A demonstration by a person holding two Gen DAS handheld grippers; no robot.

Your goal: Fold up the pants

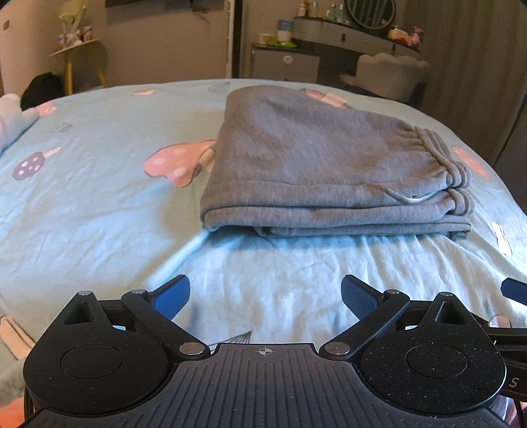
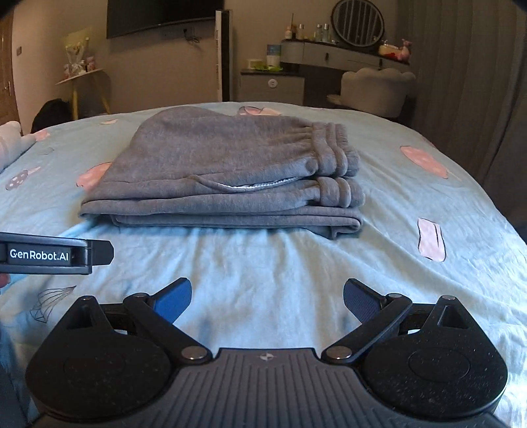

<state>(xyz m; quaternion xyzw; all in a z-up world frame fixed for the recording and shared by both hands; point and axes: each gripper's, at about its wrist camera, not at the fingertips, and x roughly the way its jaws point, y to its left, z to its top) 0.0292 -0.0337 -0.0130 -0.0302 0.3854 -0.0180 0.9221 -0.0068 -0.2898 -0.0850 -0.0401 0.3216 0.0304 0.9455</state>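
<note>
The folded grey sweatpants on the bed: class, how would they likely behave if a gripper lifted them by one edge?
The grey sweatpants are soft knit lying in loose stacked layers, so they would probably droop and unfold. The thick elastic waistband looks bulkiest, so that end may sag most. Pushed across the wrinkled bedsheet, they would likely bunch rather than slide.

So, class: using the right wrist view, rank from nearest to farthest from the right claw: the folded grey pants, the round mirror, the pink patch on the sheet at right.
1. Pink patch, on the sheet, right of the right claw.
2. Folded grey pants, mid-bed, ahead.
3. Round mirror, on the far dresser.
</note>
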